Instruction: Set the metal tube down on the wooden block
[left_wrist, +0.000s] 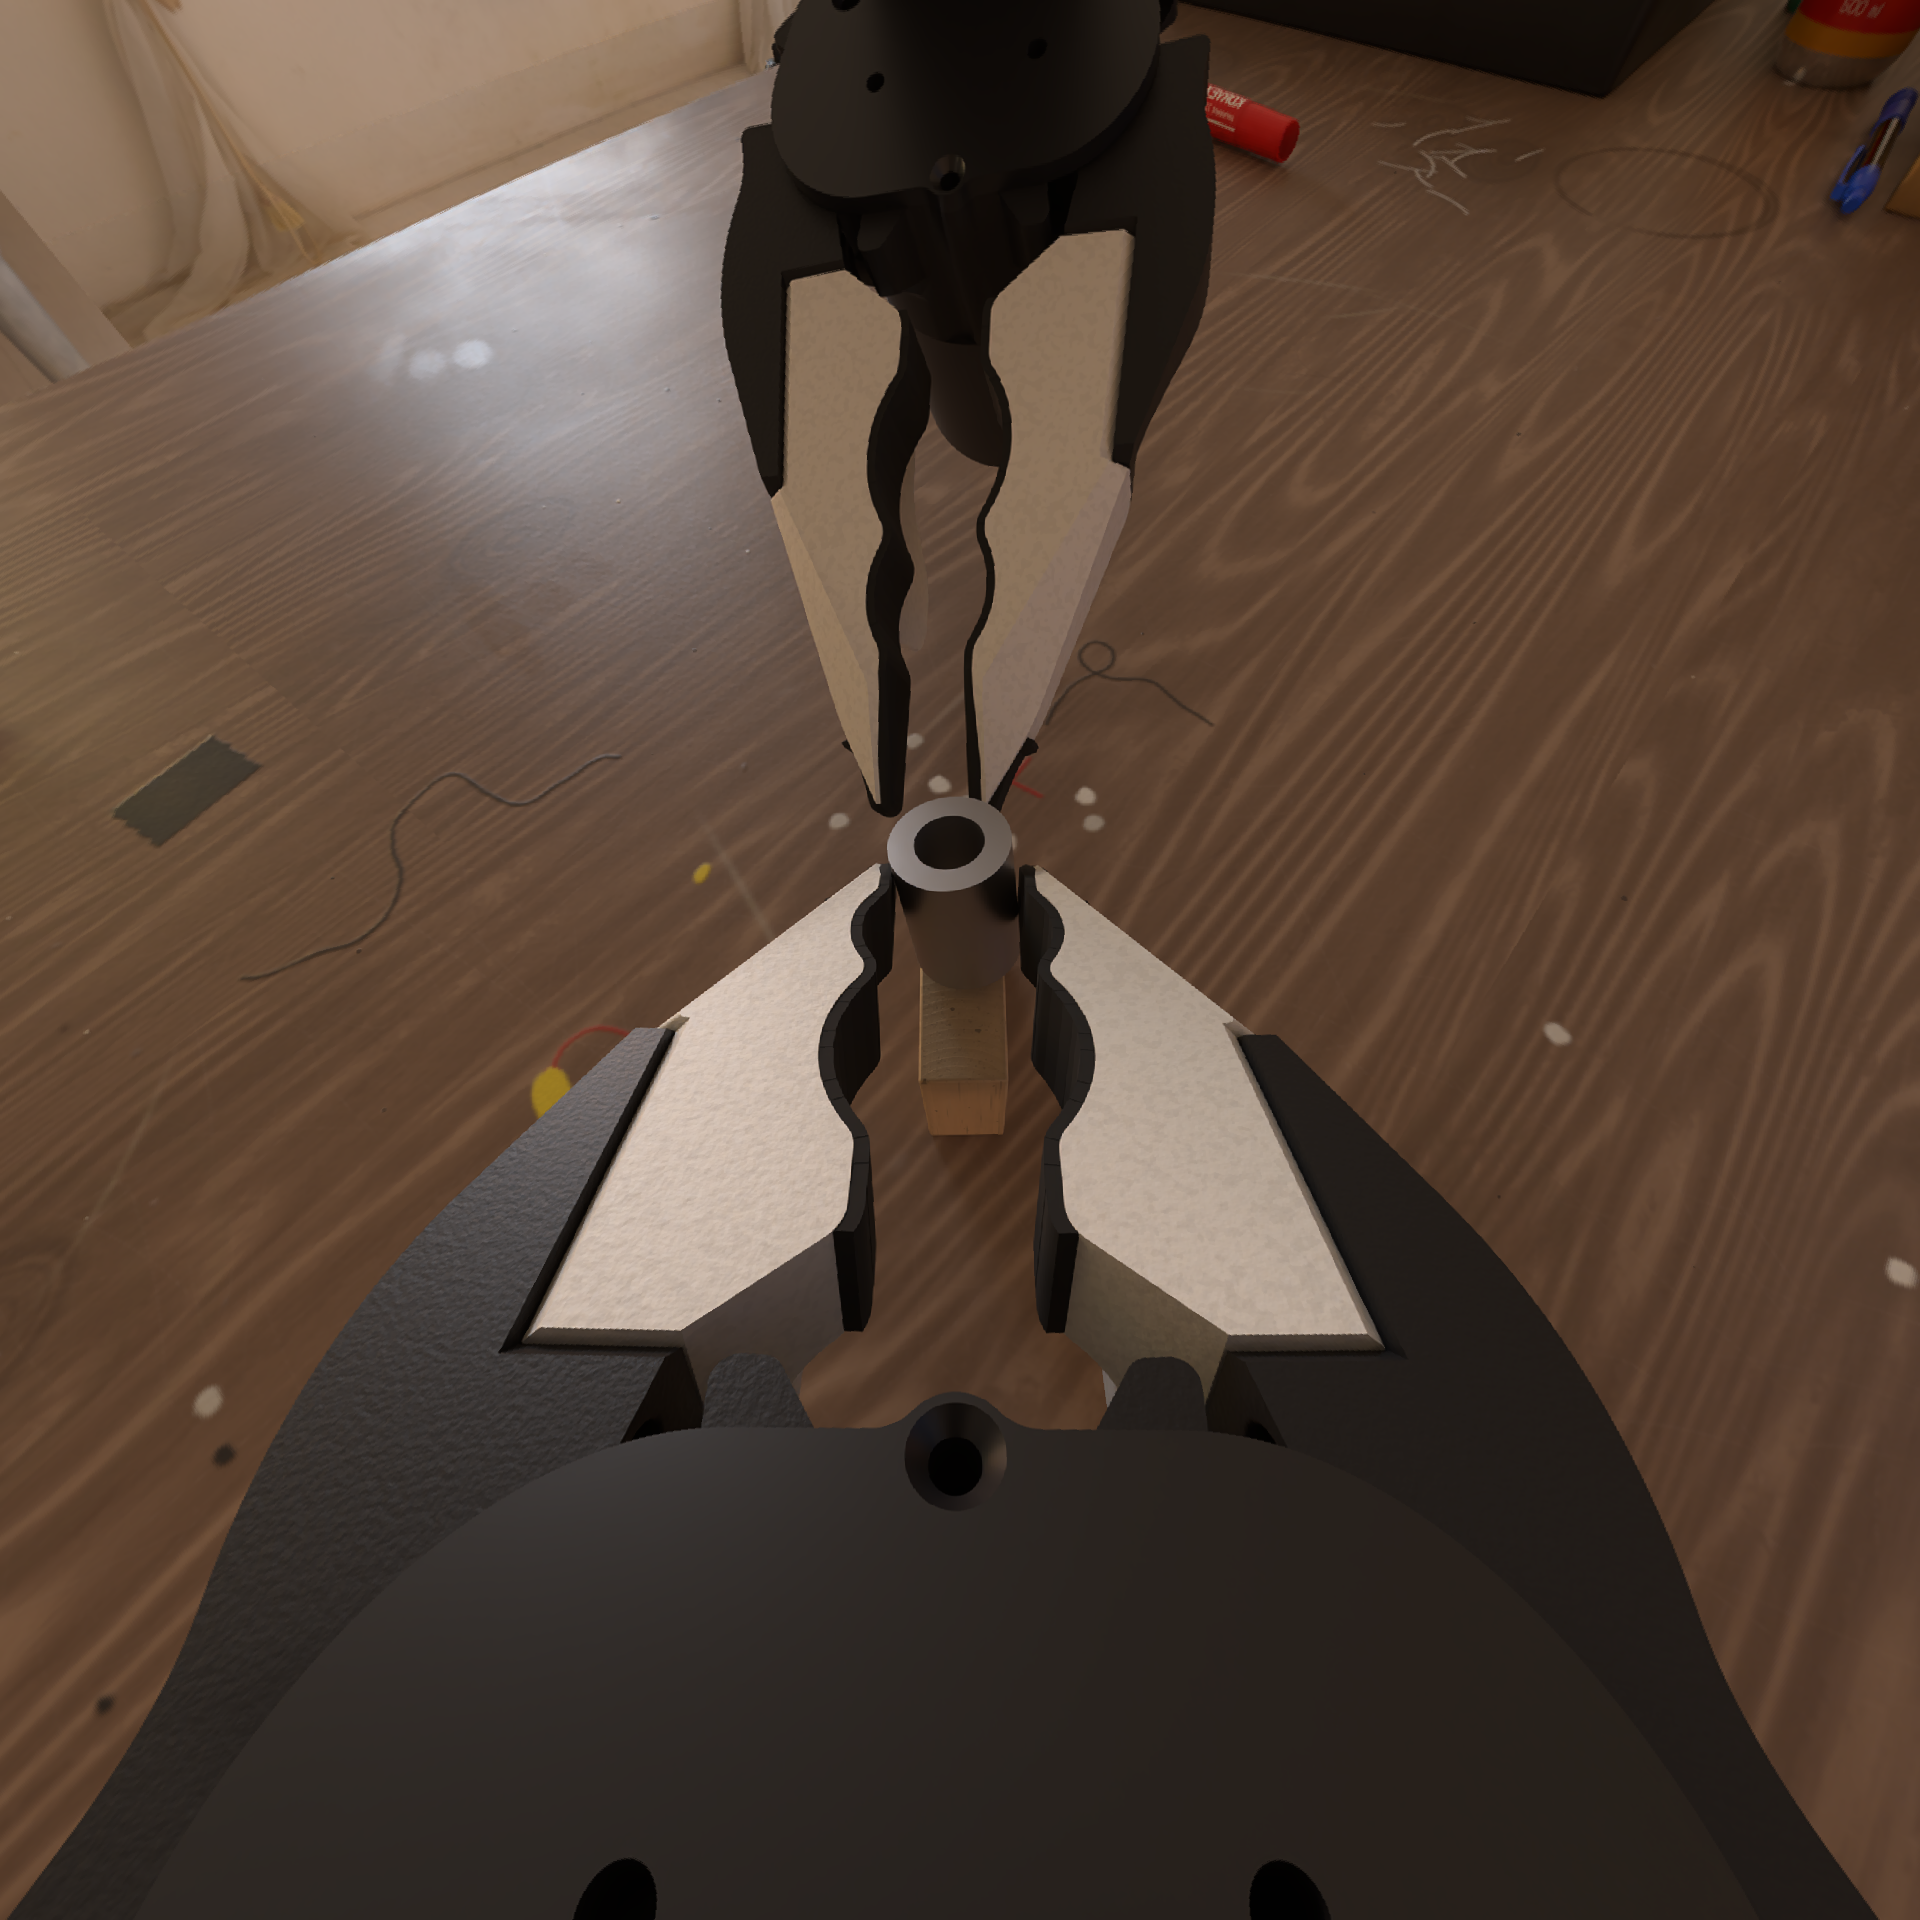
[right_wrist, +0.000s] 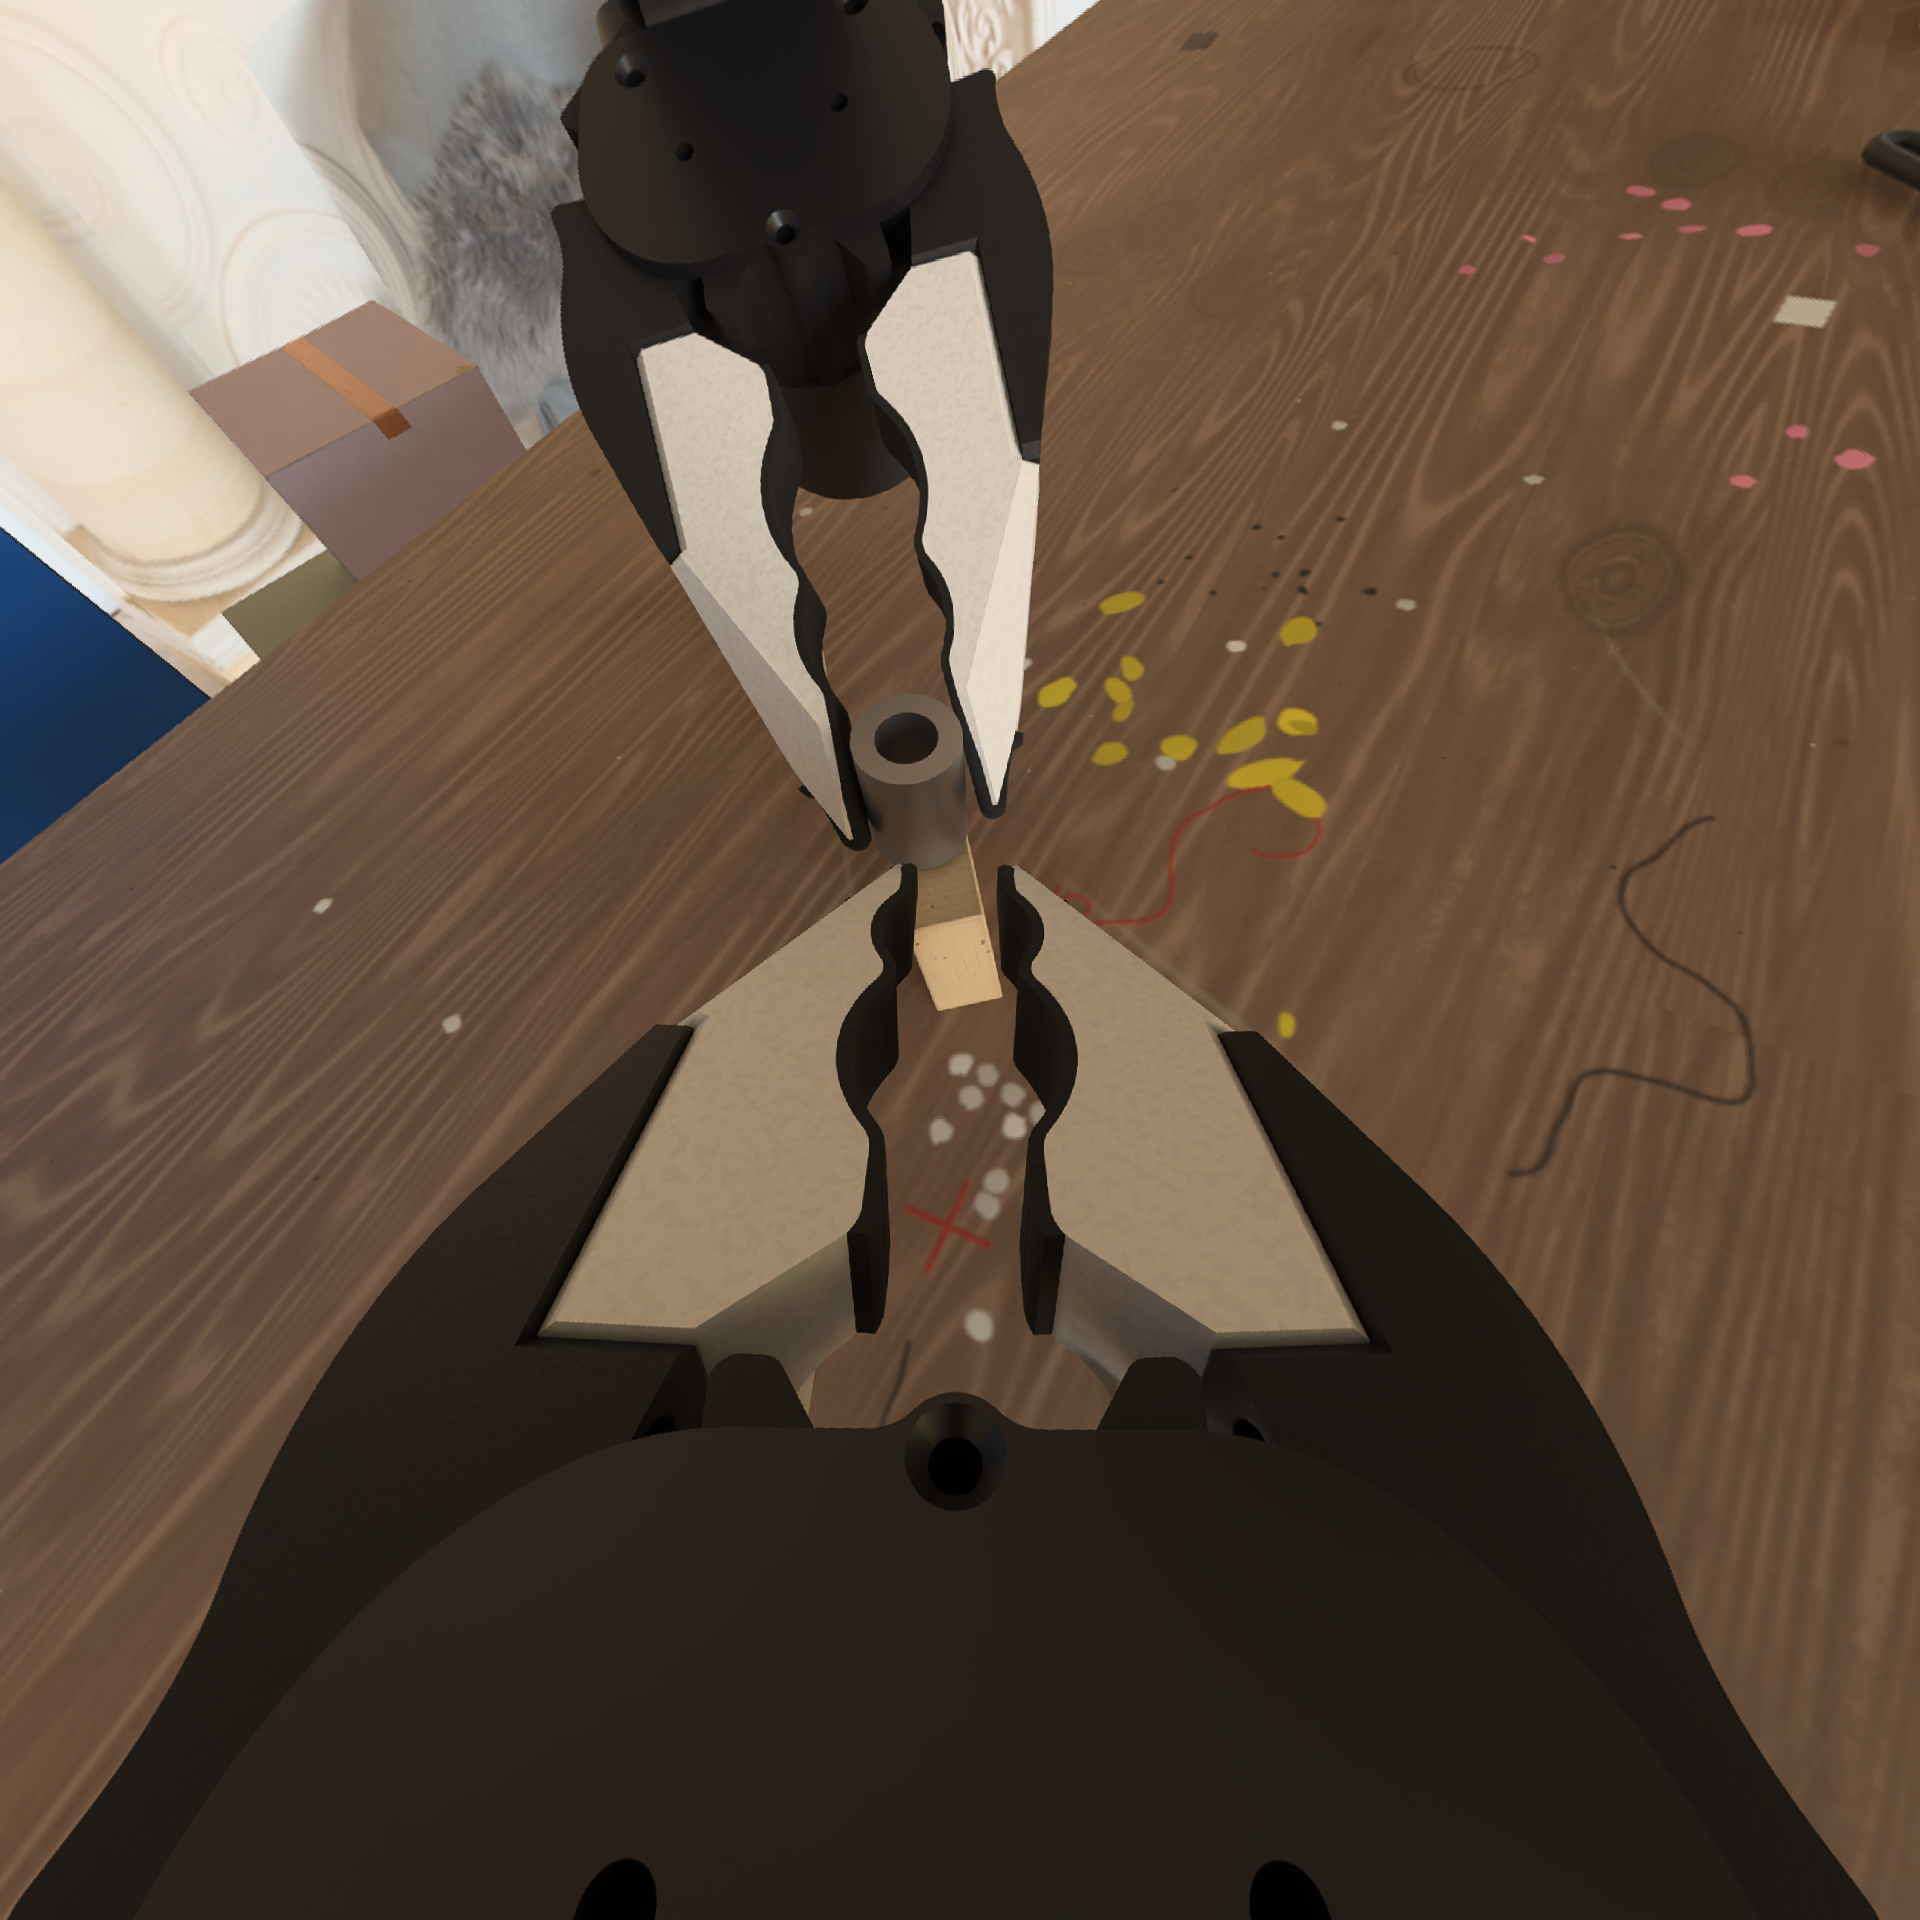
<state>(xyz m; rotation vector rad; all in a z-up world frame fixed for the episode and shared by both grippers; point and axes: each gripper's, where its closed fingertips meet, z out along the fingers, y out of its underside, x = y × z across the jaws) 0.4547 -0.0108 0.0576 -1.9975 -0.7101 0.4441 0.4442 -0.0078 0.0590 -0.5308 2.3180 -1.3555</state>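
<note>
On the left side of the pair, the left gripper (left_wrist: 953, 902) is grasping the metal tube (left_wrist: 951, 902) between its jaws, right at the tips, with the tube's open end facing up and its long axis standing upright. The tube is sitting directly over the far end of the wooden block (left_wrist: 964, 1058), which is lying flat on the bench (left_wrist: 312, 623) with its length running between the left gripper's jaws; whether tube and block are touching I cannot tell. Moving right, the right gripper (right_wrist: 956, 883) is hovering just short of the tube (right_wrist: 911, 781), jaws parted and grasping nothing, astride the block's other end (right_wrist: 956, 951). The left gripper is plainly the nearer one, so the coming move is looking like a straight lowering and release.
</note>
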